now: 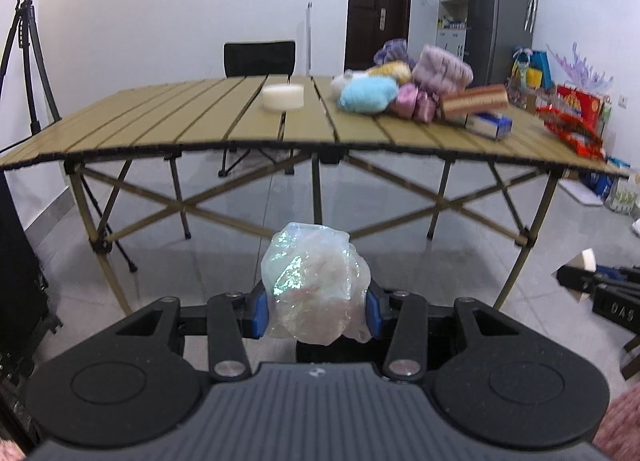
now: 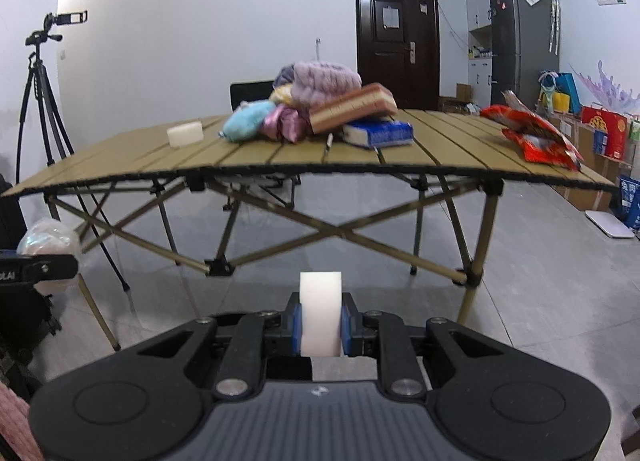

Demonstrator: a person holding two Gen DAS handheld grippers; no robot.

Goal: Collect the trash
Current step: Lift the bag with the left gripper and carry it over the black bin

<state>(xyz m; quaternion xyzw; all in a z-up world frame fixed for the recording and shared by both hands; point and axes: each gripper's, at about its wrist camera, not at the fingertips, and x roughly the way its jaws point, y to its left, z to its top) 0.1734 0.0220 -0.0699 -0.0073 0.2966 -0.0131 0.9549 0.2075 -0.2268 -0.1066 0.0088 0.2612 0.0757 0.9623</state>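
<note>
My left gripper (image 1: 316,313) is shut on a crumpled clear plastic bag (image 1: 316,281), which bulges above its blue pads, held in the air in front of the table's near edge. My right gripper (image 2: 321,327) is shut on a white foam block (image 2: 321,311) standing upright between its pads. The bag (image 2: 50,243) and the left gripper also show at the right wrist view's left edge. On the slatted folding table (image 1: 200,121) lie a white round foam piece (image 1: 283,96), a blue tissue pack (image 2: 380,133) and a red snack bag (image 2: 532,133).
A heap of fluffy pastel items and a striped box (image 1: 474,100) sits on the table's right half. A tripod with a camera (image 1: 28,41) stands at the left. A black chair (image 1: 259,57), a dark door and a fridge (image 1: 500,17) are behind. Boxes and bags line the right wall.
</note>
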